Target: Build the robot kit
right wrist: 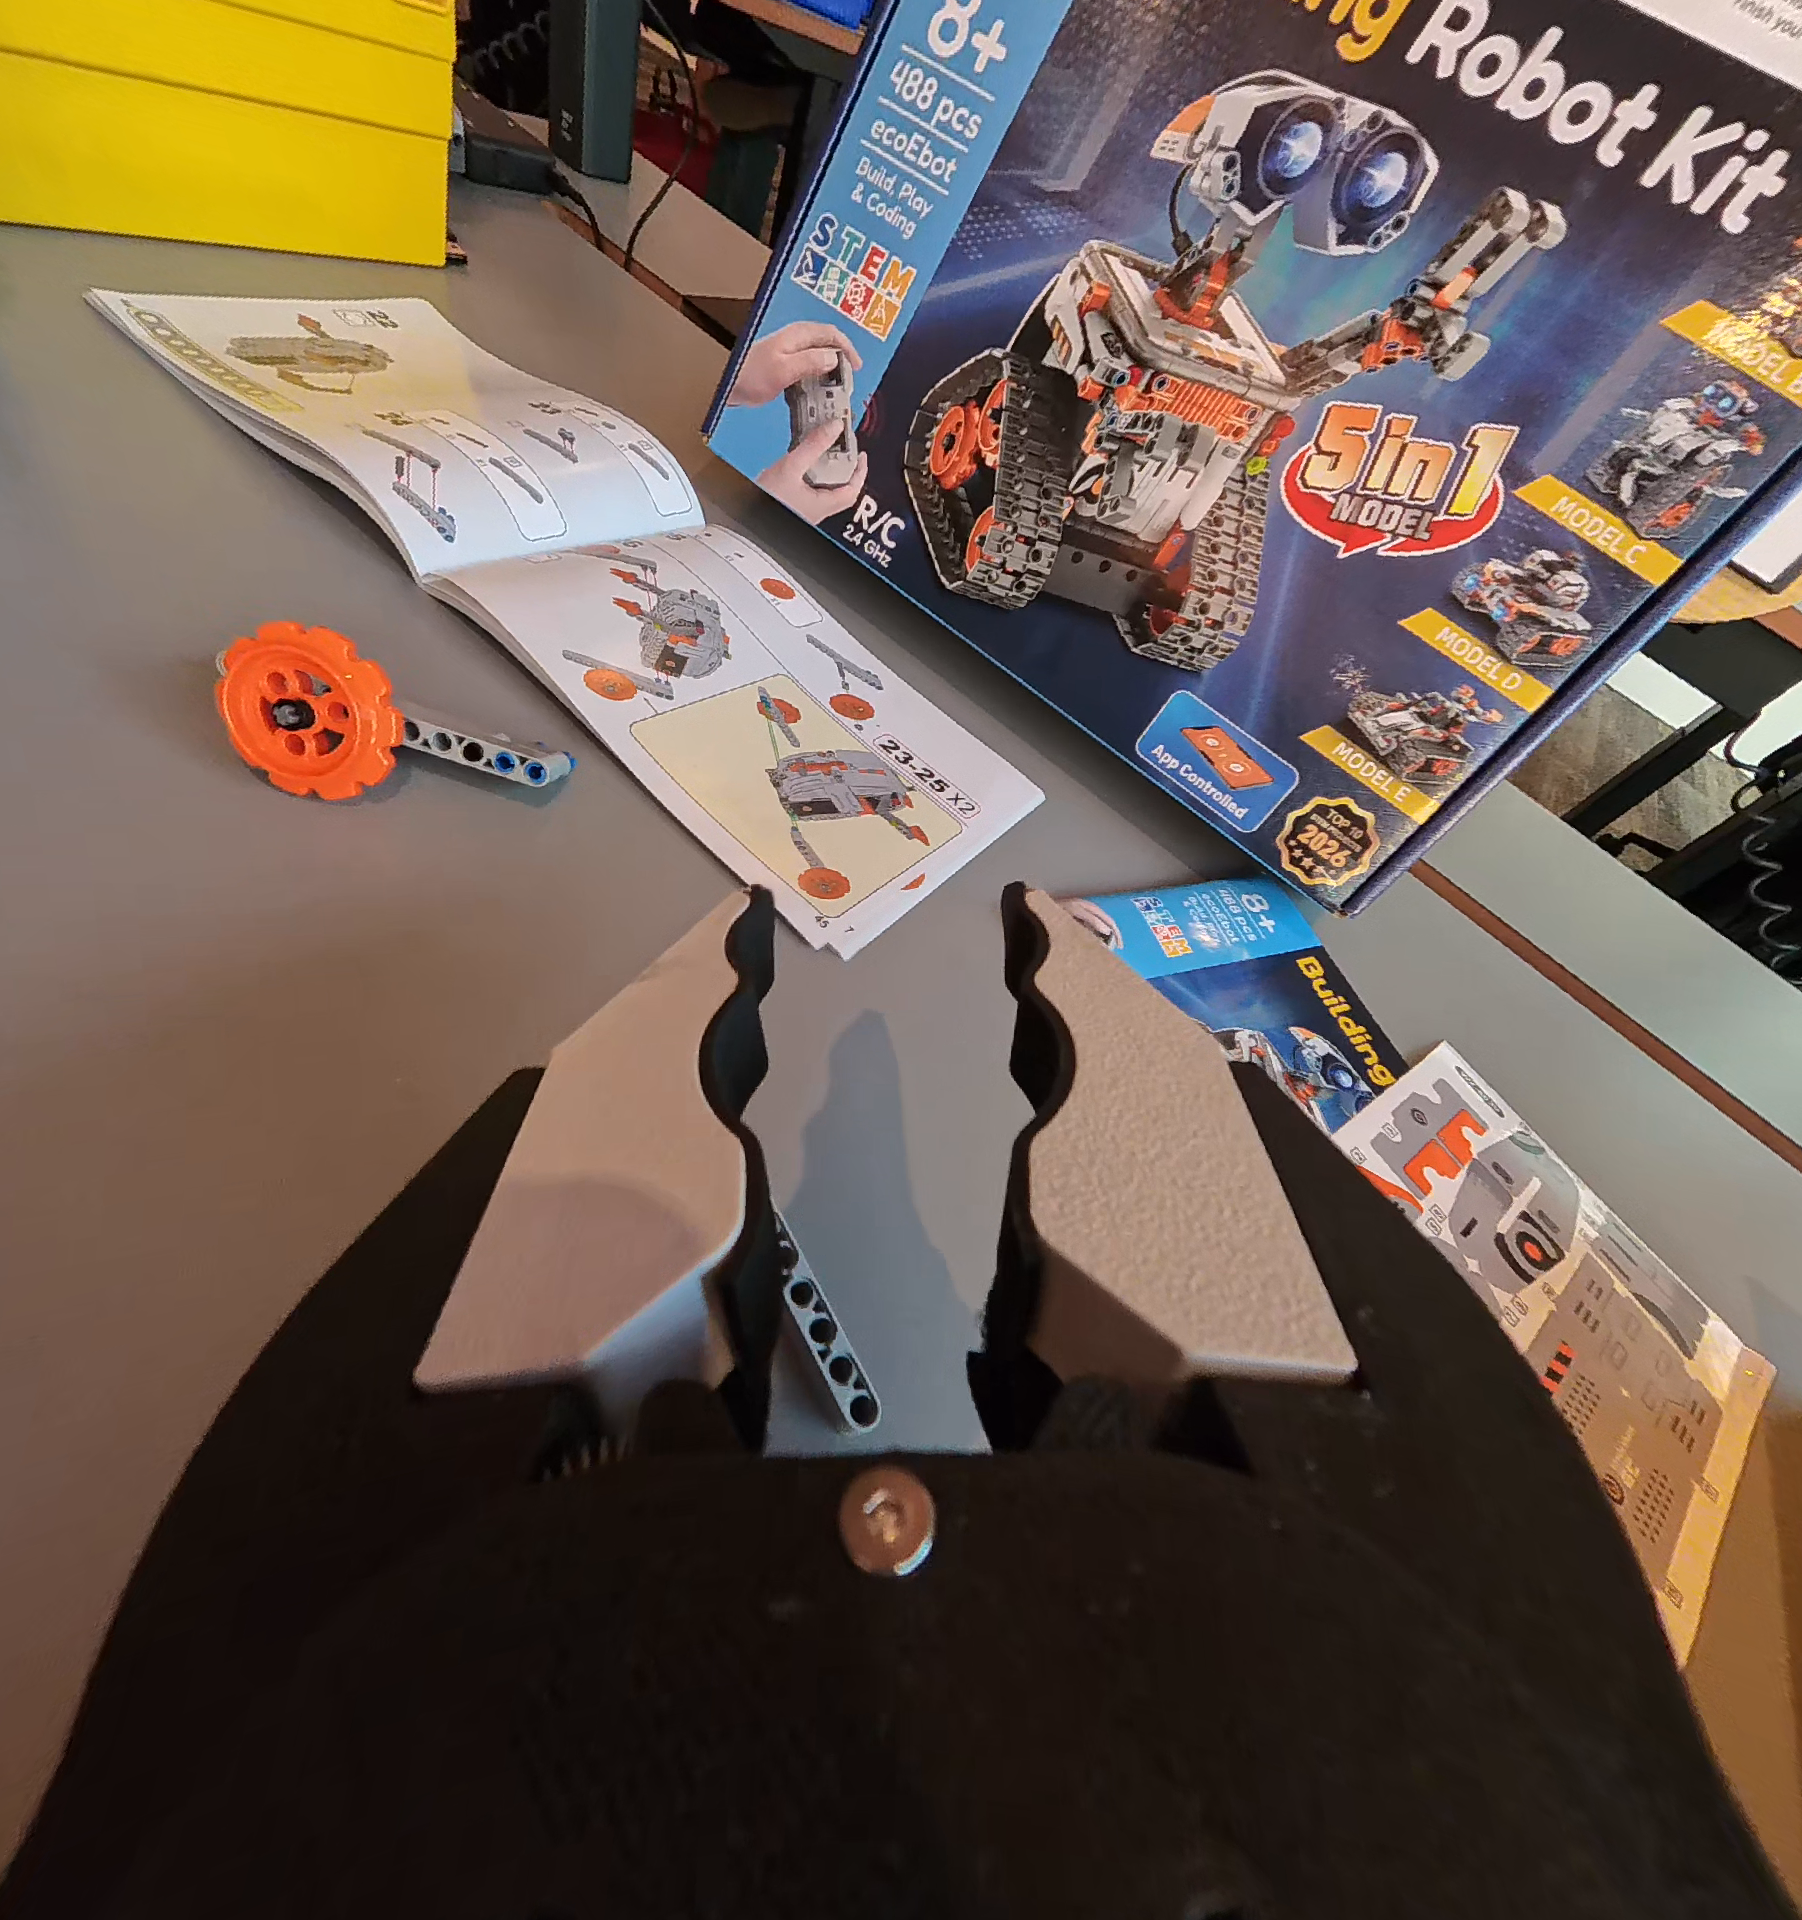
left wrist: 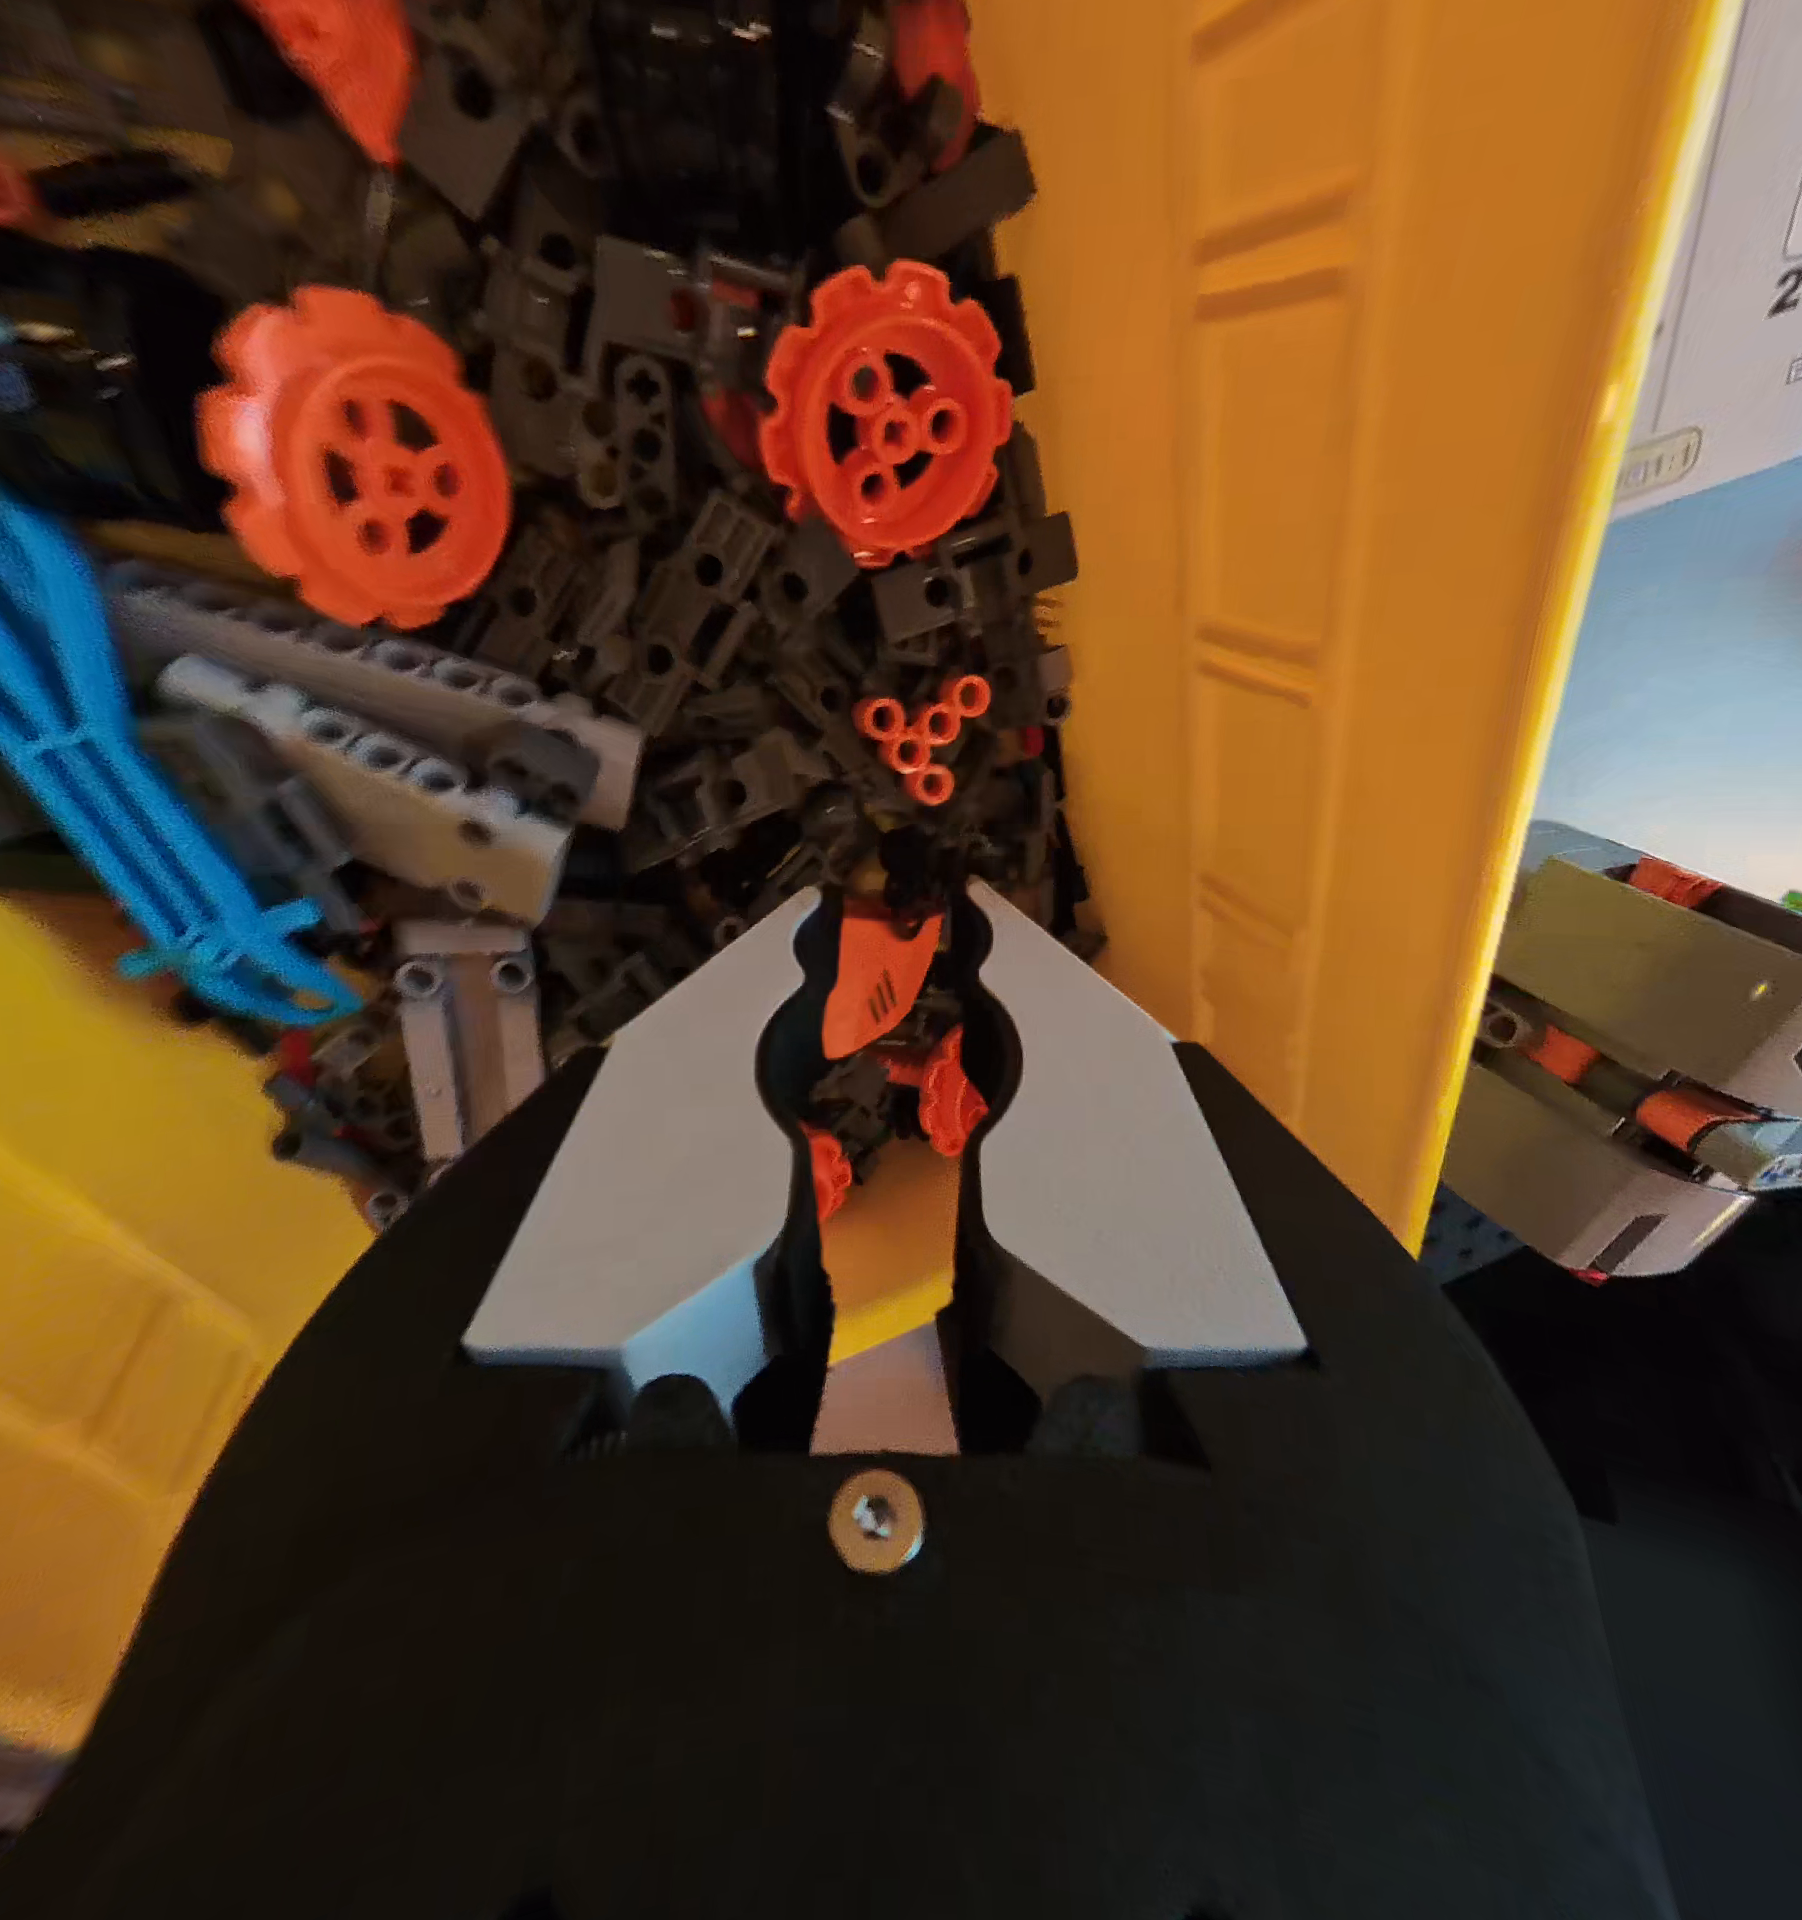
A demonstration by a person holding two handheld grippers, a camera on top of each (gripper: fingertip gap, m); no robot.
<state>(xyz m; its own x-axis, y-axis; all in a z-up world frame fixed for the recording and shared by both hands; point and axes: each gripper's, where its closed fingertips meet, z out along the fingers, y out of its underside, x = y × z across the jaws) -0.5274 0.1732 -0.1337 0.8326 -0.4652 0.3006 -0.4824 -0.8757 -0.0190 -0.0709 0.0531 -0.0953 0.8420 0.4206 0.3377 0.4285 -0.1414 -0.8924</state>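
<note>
The left gripper [left wrist: 892, 914] hangs over a yellow plastic bin [left wrist: 1281, 623] heaped with dark grey plastic building pieces [left wrist: 668, 623]. Its fingers stand a narrow gap apart, tips nearly together, with a small orange curved plastic panel [left wrist: 871, 982] seen between them; whether they pinch it or only frame it I cannot tell. That panel looks light, rigid and smooth, so it would likely slip unless taken across its flat faces. Two orange toothed plastic wheels [left wrist: 881, 410] lie on the heap, with a blue ribbed plastic piece [left wrist: 55, 717] at the left.

The right gripper [right wrist: 881, 909] hovers above the grey bench [right wrist: 201, 987], fingers well apart and empty. A grey holed plastic beam [right wrist: 824, 1340] lies beneath them. Near by lie an open instruction booklet [right wrist: 523, 561] and an orange wheel pinned to a grey beam [right wrist: 310, 712]; the printed kit box [right wrist: 1292, 416] stands beyond.
</note>
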